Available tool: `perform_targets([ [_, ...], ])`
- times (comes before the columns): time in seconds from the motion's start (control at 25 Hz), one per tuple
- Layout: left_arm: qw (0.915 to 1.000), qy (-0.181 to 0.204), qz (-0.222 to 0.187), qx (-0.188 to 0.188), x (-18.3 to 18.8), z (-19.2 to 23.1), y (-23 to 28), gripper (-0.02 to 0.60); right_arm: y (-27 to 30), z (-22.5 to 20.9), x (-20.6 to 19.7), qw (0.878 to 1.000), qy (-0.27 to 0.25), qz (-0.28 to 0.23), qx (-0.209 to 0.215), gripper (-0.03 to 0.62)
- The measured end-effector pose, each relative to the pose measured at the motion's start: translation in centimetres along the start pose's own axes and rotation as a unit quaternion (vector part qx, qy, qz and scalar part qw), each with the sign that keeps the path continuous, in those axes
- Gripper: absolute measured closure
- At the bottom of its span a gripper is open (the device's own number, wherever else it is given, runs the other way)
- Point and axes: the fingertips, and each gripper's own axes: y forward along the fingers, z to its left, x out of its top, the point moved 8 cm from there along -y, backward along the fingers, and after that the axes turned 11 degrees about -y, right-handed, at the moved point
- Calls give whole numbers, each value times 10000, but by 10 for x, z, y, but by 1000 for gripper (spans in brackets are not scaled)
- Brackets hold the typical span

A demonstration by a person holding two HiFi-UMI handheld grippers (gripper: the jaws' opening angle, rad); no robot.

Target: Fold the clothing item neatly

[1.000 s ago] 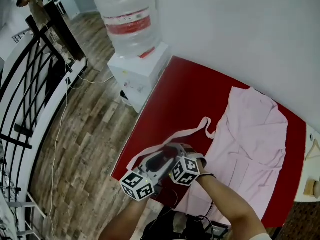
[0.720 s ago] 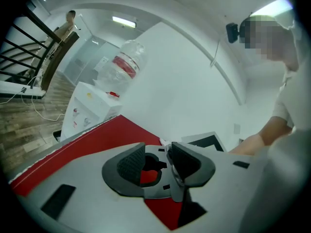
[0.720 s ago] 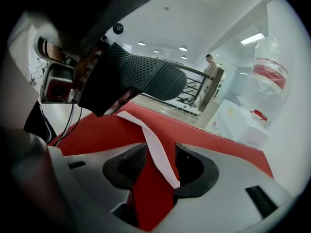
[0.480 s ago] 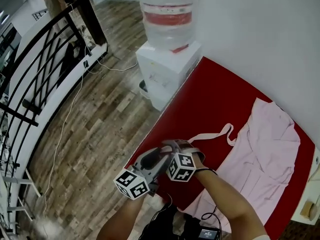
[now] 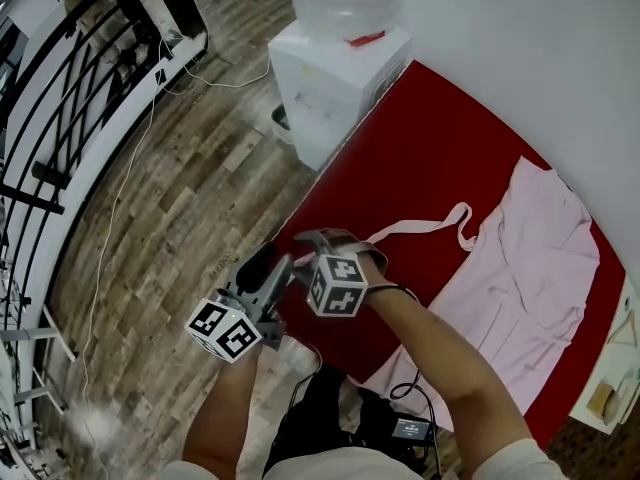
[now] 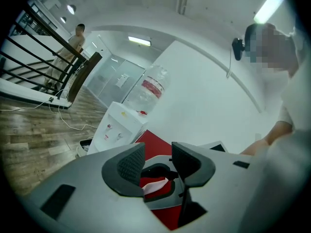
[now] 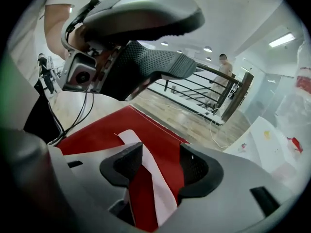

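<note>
A pale pink robe (image 5: pixel 530 258) lies spread on the red table (image 5: pixel 420 138). Its thin belt (image 5: pixel 415 228) trails left toward my grippers. My right gripper (image 5: pixel 318 243) points down at the belt's end near the table's left edge. Its jaws have just been opening and now stand wide. The belt (image 7: pixel 129 136) lies flat on the red cloth between and under the right gripper (image 7: pixel 160 166), with no pad pressing on it. My left gripper (image 5: pixel 280 266) hangs beside it, just off the table edge, jaws apart. Nothing sits between the left gripper (image 6: pixel 158 161) pads.
A white water dispenser (image 5: pixel 335 58) with its bottle stands against the table's far left end. The wooden floor (image 5: pixel 170 198) carries a loose white cable, and a black railing (image 5: pixel 60 118) lines its left side. A person (image 6: pixel 73 45) stands far off by that railing.
Both grippers have shifted left toward the table's edge, and the left one has drawn away from the right, out over the floor. The right jaws have spread wider.
</note>
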Motion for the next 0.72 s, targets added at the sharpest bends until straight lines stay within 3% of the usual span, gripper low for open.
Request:
perform_targets([
  [0.12,10000,34,27,-65,2,1,6,410,-3,3,7,9995,-116,-100,270,378],
  [0.24,9999,-7,117,-117,-2,0,12,410,5,11,4,9980,-347,127,519,379],
  [0.4,9998,-11,202,-91,-7,-3,10,410,15,24,3,9968,-170,178,756,416],
  [0.48,9996,4,249,-113,-9,-5,16,410,10,23,-1,9975,-85,215,668,567],
  [0.6,9993,77,312,-181,-10,-10,22,410,1,19,-6,9990,185,145,368,568],
  [0.72,9989,184,343,-273,-9,-18,29,410,-22,7,-12,9962,824,-137,-234,569],
])
